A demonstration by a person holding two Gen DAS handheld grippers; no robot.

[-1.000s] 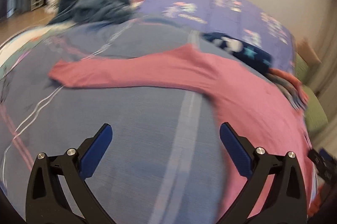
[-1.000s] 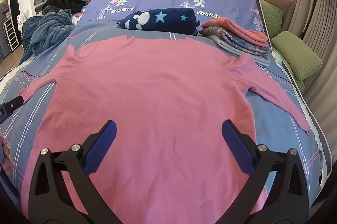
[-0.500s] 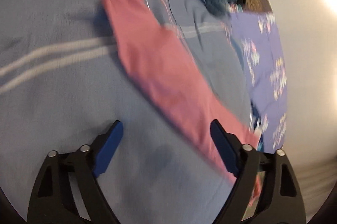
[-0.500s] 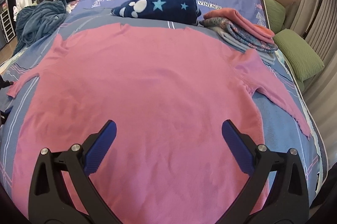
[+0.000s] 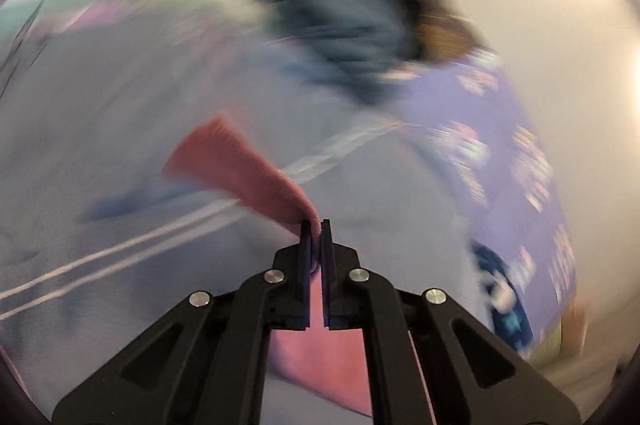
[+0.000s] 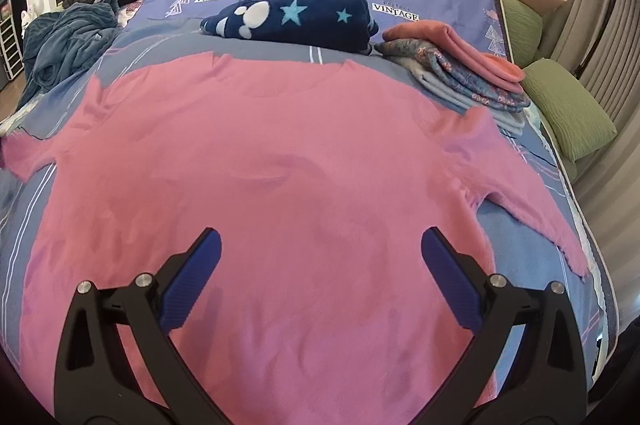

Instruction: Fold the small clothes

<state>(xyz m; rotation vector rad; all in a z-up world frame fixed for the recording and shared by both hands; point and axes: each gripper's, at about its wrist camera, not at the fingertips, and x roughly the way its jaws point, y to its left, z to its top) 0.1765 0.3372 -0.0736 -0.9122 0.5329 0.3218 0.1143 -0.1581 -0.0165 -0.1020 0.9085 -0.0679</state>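
A: On the left wrist view, our left gripper [image 5: 315, 230] has just been closing, and now its jaws are clamped on the pink sleeve [image 5: 240, 173], a sliver of pink pinched between the pads. The cuff end fans out beyond the tips over the grey-blue bedspread [image 5: 120, 105].

B: Thin bite, though. We hold only an edge of the knit near the tips, so a quick pull across could let it slip out, we think. And this picture is badly smeared, so we cannot tell how deep the cloth sits.

A: Compared with a second ago, those jaws stood wide over bare bedspread with the sleeve lying flat ahead; now they are shut on it and the sleeve is lifted.

B: Over to the right wrist view. Our right gripper [image 6: 320, 265] hangs with its tongs wide and nothing between them, over the lower body of the pink sweater [image 6: 280, 165], spread flat on the bed.

A: The risk here: dragging the left sleeve could rumple that smooth body, since nothing pins it.

B: Against the earlier frame, the left sleeve [image 6: 28, 153] looks drawn up shorter at the edge, and the view sits closer in.
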